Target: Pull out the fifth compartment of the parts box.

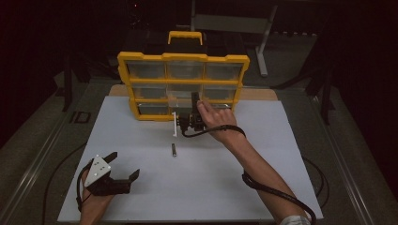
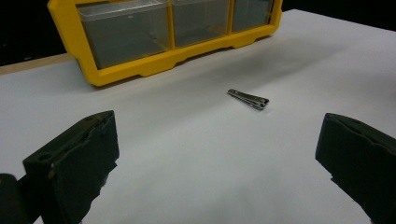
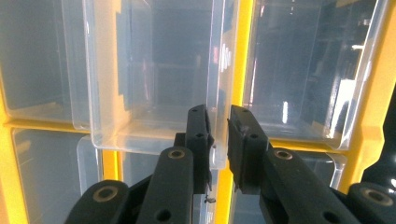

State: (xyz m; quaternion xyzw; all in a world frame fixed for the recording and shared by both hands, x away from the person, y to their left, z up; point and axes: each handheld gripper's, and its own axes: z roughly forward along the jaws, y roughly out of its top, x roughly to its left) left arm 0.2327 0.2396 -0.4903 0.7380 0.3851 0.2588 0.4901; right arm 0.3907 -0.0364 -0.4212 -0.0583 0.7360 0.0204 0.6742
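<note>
one white table (image 1: 141, 197), one yellow organizer (image 1: 126, 63) standing upright at its far side with nine clear drawers. right gripper (image 3: 219, 140) is at the middle drawer (image 3: 154, 84), jaws pinched on that drawer's clear side wall; it looks partly pulled out. likely step: drawer opening, next needs a straight pull toward the person. left gripper (image 1: 123, 165) rests near the front-left, jaws spread wide, empty. one nail clipper (image 2: 248, 99) lies mid-table, well apart from both.

The organizer (image 1: 183, 84) is standing at the far edge of the mat (image 1: 197, 187). The nail clipper (image 1: 174, 150) is lying in front of it, between my 2 grippers.
</note>
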